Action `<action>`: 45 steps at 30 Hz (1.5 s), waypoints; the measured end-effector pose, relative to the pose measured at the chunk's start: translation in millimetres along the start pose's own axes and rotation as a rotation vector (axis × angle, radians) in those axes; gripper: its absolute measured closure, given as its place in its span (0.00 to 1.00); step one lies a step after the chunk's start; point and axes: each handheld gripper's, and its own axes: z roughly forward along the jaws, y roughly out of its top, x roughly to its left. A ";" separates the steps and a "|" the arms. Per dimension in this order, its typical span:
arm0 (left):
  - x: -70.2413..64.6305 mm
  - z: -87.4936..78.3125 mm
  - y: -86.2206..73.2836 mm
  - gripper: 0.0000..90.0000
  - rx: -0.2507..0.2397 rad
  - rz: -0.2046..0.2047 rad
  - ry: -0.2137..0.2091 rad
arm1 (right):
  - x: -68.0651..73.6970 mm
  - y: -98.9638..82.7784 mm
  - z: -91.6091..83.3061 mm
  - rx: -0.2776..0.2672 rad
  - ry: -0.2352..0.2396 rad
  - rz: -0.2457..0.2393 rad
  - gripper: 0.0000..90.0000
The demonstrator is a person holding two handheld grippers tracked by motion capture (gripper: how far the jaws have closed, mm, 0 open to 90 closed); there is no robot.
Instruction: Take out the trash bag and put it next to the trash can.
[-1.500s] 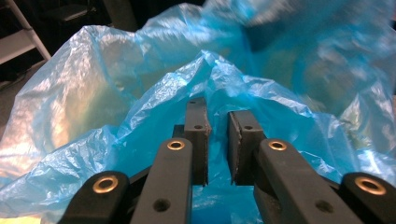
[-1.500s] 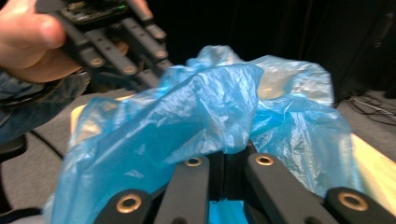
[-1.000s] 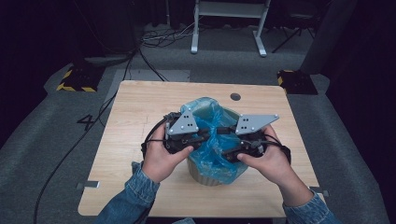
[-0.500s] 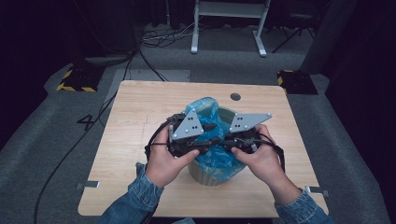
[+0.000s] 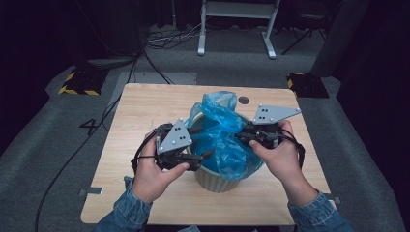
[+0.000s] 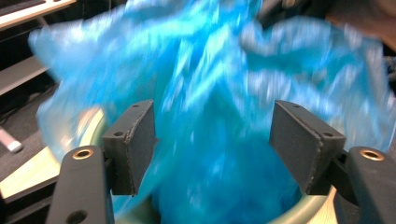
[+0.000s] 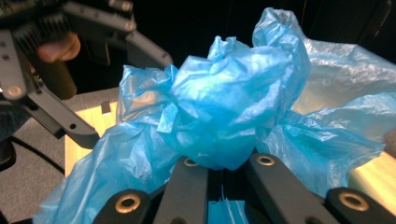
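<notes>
— Where does the blue bag (image 5: 223, 140) sit?
— Still in the pale bin (image 5: 212, 178), mid-table toward the near edge; the right gripper (image 5: 247, 135) pinches its bunched film, and the left gripper (image 5: 205, 155), jaws just opening, holds nothing.
— Risk?
— One-sided pulling could tear the film or tip the bin.

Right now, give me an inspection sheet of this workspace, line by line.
Surface: light wooden table, with a small dark round fitting near its far edge.
Job's things: blue plastic bag bunched up in a pale green bin.
Clutter: nothing seen.
Grippers: left gripper open, jaws having just been opening, bag ahead of them, pads not pressing it; right gripper shut on a bunch of the bag.
Cables: black cable trails from the left gripper off the table to the floor.
Surroundings: grey carpet, white stand legs, yellow-black striped blocks.
</notes>
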 end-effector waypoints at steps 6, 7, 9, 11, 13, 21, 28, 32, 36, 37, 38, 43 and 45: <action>4.3 -11.2 -11.3 0.32 -0.002 -0.028 0.028 | -3.6 12.5 -8.0 -0.035 -0.005 -0.008 0.99; 5.0 -14.4 -16.7 0.32 0.009 -0.033 0.037 | -4.9 16.5 -10.0 -0.046 -0.003 -0.011 0.99; 5.8 -16.7 -20.4 0.32 0.016 -0.037 0.044 | -6.4 21.2 -12.3 -0.049 -0.007 -0.016 0.99; 7.3 -19.7 -23.9 0.32 0.020 -0.041 0.052 | -7.9 26.5 -15.4 -0.058 -0.012 -0.021 0.99; 9.1 -22.8 -27.0 0.32 0.017 -0.049 0.056 | -8.6 30.7 -18.2 -0.066 -0.013 -0.024 0.99; 16.9 -32.4 -46.1 0.31 0.017 -0.092 0.076 | -10.7 49.3 -31.9 -0.096 -0.021 -0.058 0.97; 24.7 -34.9 -72.6 0.31 0.045 -0.133 0.094 | -14.0 59.6 -46.8 -0.128 -0.037 -0.061 0.97; 28.5 -33.2 -89.0 0.30 0.066 -0.157 0.095 | -14.4 67.0 -59.0 -0.154 -0.051 -0.067 0.97; 31.3 -28.1 -103.2 0.30 0.089 -0.171 0.094 | -13.4 74.7 -71.2 -0.170 -0.069 -0.080 0.97; 32.3 -26.1 -108.3 0.30 0.097 -0.170 0.090 | -13.1 78.7 -77.9 -0.179 -0.080 -0.085 0.97; 32.3 -26.1 -108.3 0.30 0.097 -0.170 0.090 | -13.1 78.7 -77.9 -0.179 -0.080 -0.085 0.97; 35.1 -27.7 -127.4 0.30 0.128 -0.190 0.085 | -15.9 86.5 -101.9 -0.202 -0.124 -0.093 0.97; 35.9 -28.2 -134.1 0.30 0.139 -0.198 0.084 | -17.6 87.6 -110.2 -0.212 -0.136 -0.090 0.97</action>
